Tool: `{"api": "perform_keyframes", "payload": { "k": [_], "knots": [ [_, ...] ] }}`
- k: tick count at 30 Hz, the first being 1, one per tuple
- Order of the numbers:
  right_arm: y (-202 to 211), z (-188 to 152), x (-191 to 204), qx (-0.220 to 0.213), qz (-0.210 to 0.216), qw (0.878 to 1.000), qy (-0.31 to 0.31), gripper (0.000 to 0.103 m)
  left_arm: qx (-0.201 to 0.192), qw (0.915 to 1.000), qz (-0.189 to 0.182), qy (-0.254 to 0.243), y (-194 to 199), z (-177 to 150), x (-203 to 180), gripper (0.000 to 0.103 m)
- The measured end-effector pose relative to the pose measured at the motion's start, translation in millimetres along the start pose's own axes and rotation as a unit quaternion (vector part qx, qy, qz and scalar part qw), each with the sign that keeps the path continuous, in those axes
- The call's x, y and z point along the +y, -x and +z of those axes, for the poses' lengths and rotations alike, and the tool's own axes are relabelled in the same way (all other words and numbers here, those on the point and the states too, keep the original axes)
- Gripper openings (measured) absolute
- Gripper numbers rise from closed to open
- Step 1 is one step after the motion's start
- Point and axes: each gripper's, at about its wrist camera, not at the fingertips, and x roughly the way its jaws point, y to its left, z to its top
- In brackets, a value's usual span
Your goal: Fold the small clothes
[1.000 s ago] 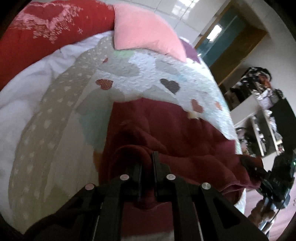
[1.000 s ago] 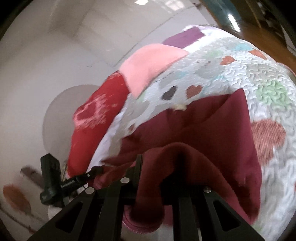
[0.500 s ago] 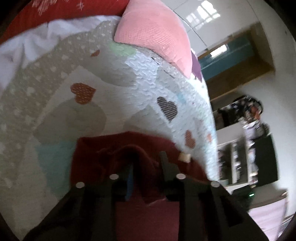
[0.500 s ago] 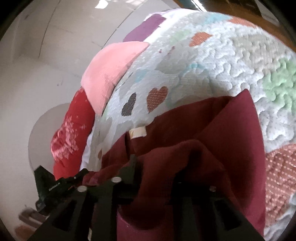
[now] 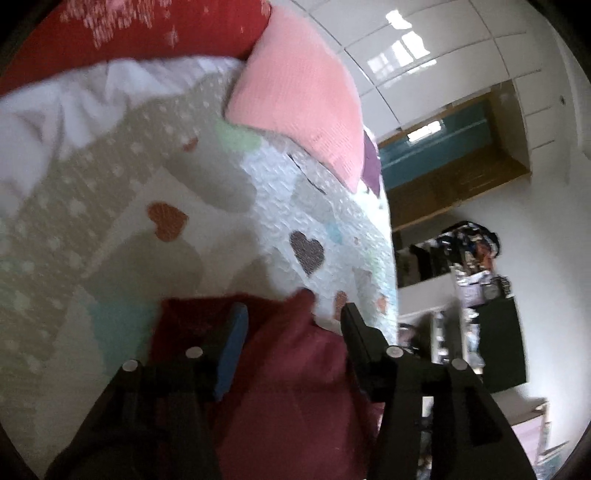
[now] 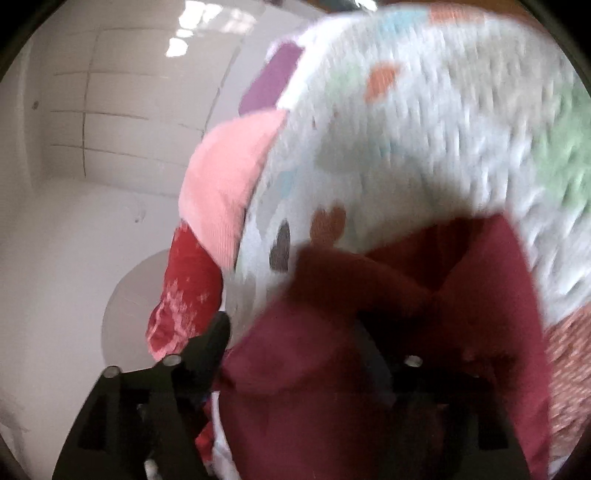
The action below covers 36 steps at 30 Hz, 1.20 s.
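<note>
So one maroon garment (image 5: 295, 387) on the heart quilt (image 5: 177, 206), two pillows behind. Both grippers, left (image 5: 291, 317) and right (image 6: 295, 332), have just been opening; fingers apart, cloth loose between them.

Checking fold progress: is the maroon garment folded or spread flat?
Folded, loosely: the maroon garment lies doubled over itself on the quilt, a top layer bunched over a flat one.

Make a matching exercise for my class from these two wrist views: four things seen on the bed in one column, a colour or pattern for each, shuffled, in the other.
Things:
1. soft ribbed cushion
2. small crumpled garment
3. quilted bedspread
4. big pillow at the bed's head

Descriptions:
A. pale, with patchwork hearts
B. bright red with a pinkish-white print
C. salmon pink
D. dark maroon

Pairs: 1-C, 2-D, 3-A, 4-B
</note>
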Motion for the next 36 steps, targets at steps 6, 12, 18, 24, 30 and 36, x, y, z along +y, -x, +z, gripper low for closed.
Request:
{"api": "perform_keyframes", "payload": {
  "k": [6,12,18,24,30,36],
  "knots": [
    [19.1,-15.9,24.1,0.014,-0.038,0.994,0.097,0.081,0.009,0.9930,0.086,-0.081,2.3,-33.9,6.6,0.053],
    [10.8,-62.9,13.6,0.069,-0.102,0.974,0.192,0.053,0.040,0.9826,0.138,-0.117,-18.1,-75.4,31.4,0.053],
    [14.7,-65.7,4.3,-0.015,-0.276,0.913,0.299,0.022,0.030,0.9892,0.120,-0.079,6.9,-80.2,52.0,0.053],
    [50.3,-60.3,5.5,-0.082,-0.360,0.878,0.305,0.053,0.019,0.9874,0.132,-0.084,35.6,-93.0,60.4,0.053],
    [102.4,-70.4,-6.9,-0.062,-0.287,0.921,0.255,0.055,0.031,0.9912,0.114,-0.059,42.1,-112.8,76.4,0.053],
    [108.8,-118.5,-16.1,-0.011,-0.233,0.938,0.258,0.066,0.039,0.9927,0.106,-0.042,45.8,-133.3,85.0,0.053]
  ]
}}
